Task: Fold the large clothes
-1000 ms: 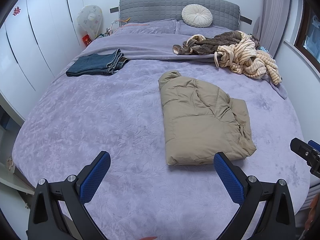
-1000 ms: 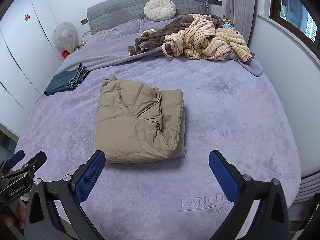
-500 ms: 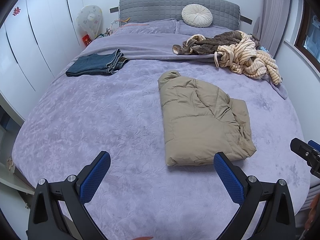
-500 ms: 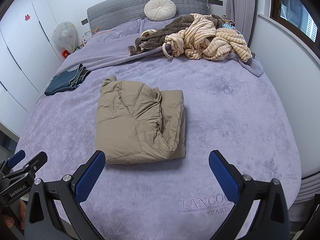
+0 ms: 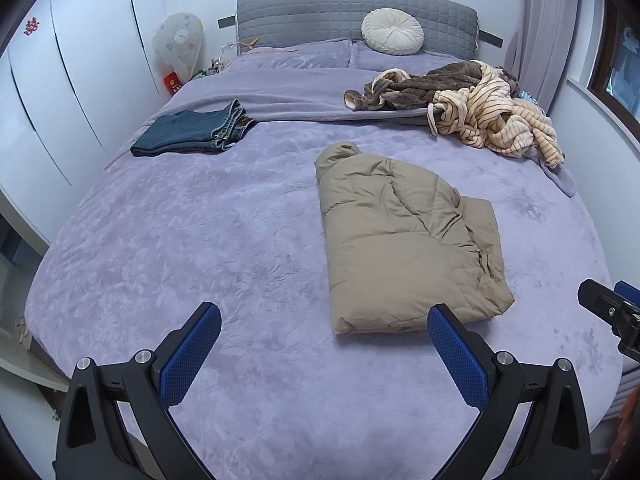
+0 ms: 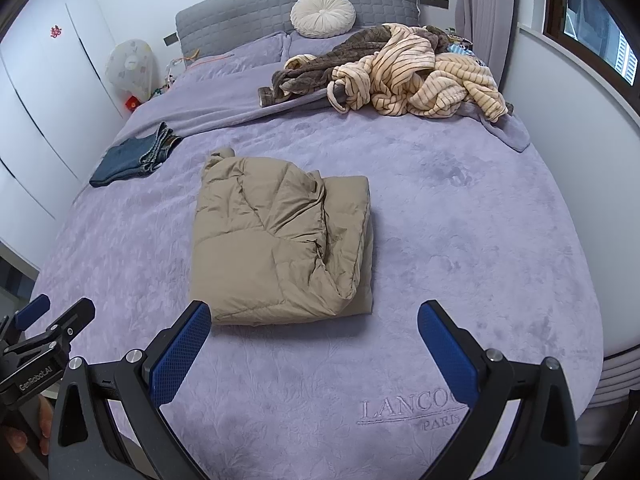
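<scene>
bed (image 5: 200, 240): folded tan jacket (image 5: 404, 240) centre, jeans (image 5: 192, 132) left edge, robe pile (image 5: 480, 108) far-right corner, round cushion (image 5: 392, 32) at headboard

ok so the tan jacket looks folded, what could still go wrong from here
1. The tan puffer jacket is bulky; its loose right-hand flap stands up and could spring open if nudged.
2. The striped robe is tangled with the brown garment, so pulling one may drag the other.
3. That pile sits near the bed's far right edge, and something could slip off.
</scene>
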Motion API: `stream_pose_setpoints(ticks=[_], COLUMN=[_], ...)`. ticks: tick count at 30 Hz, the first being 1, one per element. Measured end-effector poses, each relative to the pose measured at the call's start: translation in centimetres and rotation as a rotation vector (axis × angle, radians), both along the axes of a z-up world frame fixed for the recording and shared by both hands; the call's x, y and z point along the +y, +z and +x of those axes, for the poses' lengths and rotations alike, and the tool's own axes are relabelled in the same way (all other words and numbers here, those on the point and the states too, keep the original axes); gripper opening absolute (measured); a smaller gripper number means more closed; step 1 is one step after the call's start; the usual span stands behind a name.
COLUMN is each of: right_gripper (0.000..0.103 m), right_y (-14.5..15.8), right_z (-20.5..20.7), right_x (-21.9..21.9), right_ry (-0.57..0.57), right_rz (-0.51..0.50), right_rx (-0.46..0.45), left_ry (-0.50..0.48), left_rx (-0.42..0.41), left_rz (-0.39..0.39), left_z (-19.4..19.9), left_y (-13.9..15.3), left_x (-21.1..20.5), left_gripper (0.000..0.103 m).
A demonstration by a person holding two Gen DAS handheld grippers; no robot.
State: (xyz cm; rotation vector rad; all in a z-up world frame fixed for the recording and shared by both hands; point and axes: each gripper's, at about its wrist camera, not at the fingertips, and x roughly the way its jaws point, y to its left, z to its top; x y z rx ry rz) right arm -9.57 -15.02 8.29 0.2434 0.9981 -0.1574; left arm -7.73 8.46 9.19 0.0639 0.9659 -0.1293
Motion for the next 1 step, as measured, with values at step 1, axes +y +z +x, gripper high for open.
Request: stream_pose_setpoints(ticks=[1], right_gripper=[0.103], right_y=[0.0], right_z=[0.0], right_x=[-0.02], right_ry=[0.0], right_rz=[0.0], right_rx=[0.0], left_ry=[-0.004], left_rx=[0.001], left_rz=[-0.002], left_z=[0.02], left_y=[0.06], left_x=[-0.05], left_gripper=[0.103])
